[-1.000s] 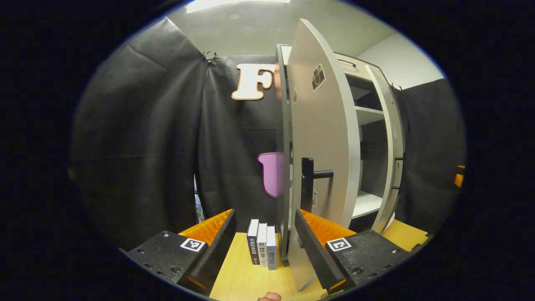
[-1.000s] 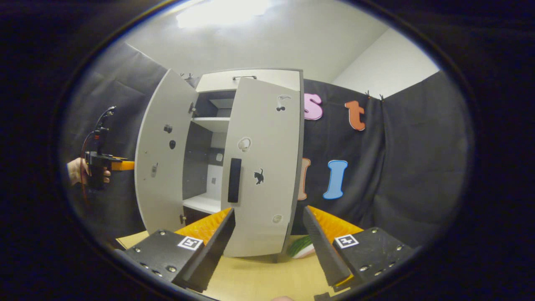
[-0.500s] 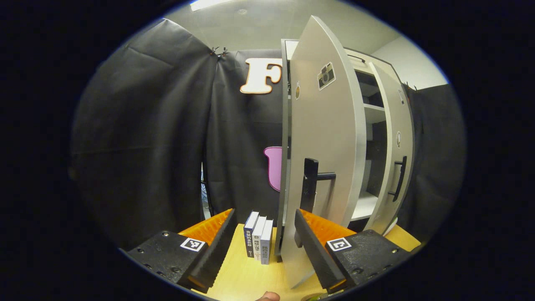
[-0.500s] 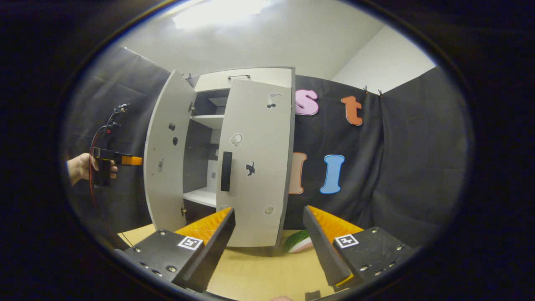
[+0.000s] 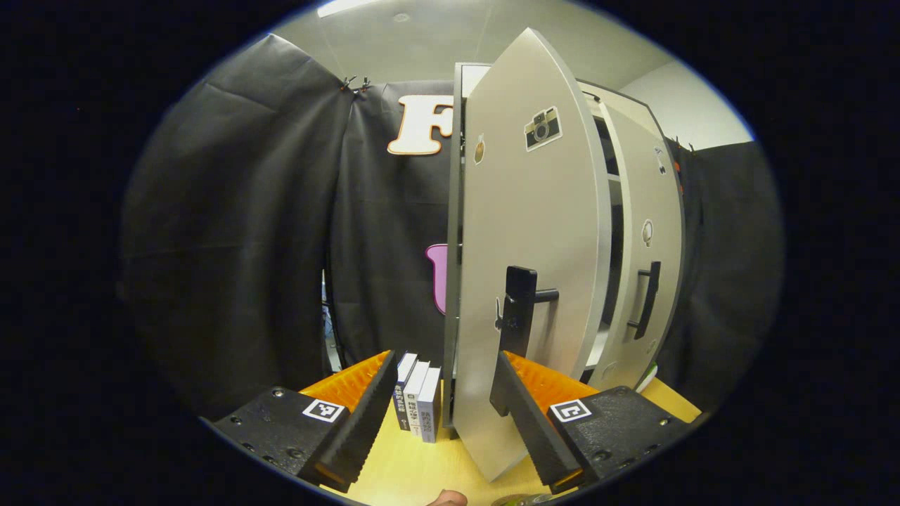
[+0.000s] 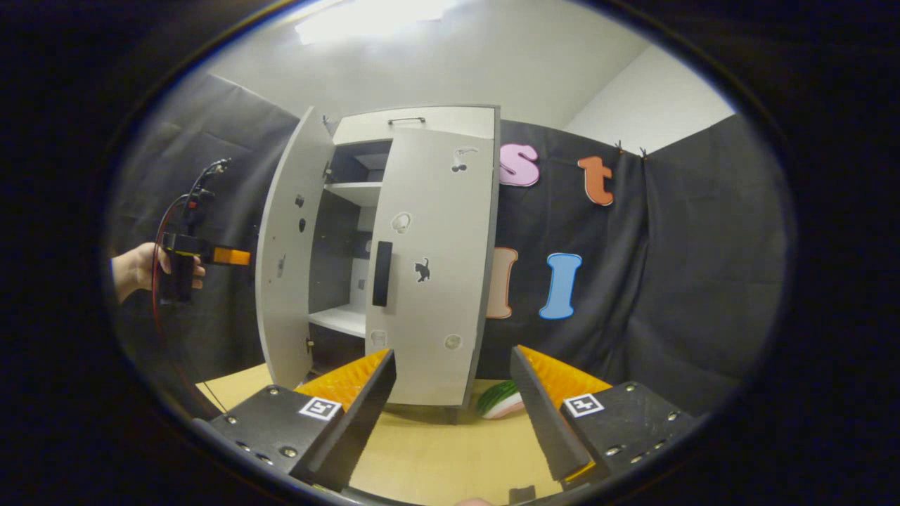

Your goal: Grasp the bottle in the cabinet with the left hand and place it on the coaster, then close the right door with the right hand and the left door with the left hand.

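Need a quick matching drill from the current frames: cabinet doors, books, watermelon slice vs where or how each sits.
Things:
1. left door
2. right door
3. books
4. watermelon slice

Places or states:
A. lying on the table by the cabinet's right bottom corner
B. swung wide open, left gripper beside it
C. standing upright on the table against the cabinet's left side
D. partly open, nearer to shut than the other

Pairs: 1-B, 2-D, 3-C, 4-A
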Tool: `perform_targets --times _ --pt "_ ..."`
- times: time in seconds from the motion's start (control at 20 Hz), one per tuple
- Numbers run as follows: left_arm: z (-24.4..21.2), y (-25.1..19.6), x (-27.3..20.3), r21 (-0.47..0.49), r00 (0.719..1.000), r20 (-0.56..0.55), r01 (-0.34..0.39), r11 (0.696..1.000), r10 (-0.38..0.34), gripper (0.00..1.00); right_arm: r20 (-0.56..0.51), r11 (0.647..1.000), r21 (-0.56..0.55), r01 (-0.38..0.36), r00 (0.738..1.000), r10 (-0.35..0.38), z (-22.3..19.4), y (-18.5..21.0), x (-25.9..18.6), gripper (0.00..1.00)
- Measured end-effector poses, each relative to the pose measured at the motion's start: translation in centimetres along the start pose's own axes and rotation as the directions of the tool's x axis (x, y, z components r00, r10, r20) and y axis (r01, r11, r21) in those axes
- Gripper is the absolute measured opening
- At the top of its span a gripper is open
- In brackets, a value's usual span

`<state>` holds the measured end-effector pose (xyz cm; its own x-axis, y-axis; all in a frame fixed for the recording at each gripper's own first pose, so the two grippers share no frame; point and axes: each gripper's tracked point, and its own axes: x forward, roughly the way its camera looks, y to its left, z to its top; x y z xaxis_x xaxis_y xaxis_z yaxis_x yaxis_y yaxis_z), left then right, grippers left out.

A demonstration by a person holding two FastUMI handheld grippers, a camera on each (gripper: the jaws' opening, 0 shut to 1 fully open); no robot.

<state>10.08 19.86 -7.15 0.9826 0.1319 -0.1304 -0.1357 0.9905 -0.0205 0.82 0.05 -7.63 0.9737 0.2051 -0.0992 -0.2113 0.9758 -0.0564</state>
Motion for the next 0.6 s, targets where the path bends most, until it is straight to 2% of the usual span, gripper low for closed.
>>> perform_targets --times 0.1,0.4,0.6 --pt "0.1 -0.8 0.2 -0.005 1.000 0.006 0.005 1.000 -0.005 0.91 0.000 1.000 0.003 -0.006 1.000 0.006 0.1 0.4 0.0 1.00" --pt "0.4 -2.8 1.2 -0.001 0.999 0.009 0.040 0.999 -0.040 0.91 0.002 1.000 0.001 0.012 1.000 -0.012 0.9 0.3 0.1 0.99" --pt "1.4 -3.4 1.3 0.029 0.999 0.030 0.034 0.999 -0.035 0.91 0.012 1.000 -0.010 0.007 1.000 -0.007 1.8 1.2 0.8 0.99"
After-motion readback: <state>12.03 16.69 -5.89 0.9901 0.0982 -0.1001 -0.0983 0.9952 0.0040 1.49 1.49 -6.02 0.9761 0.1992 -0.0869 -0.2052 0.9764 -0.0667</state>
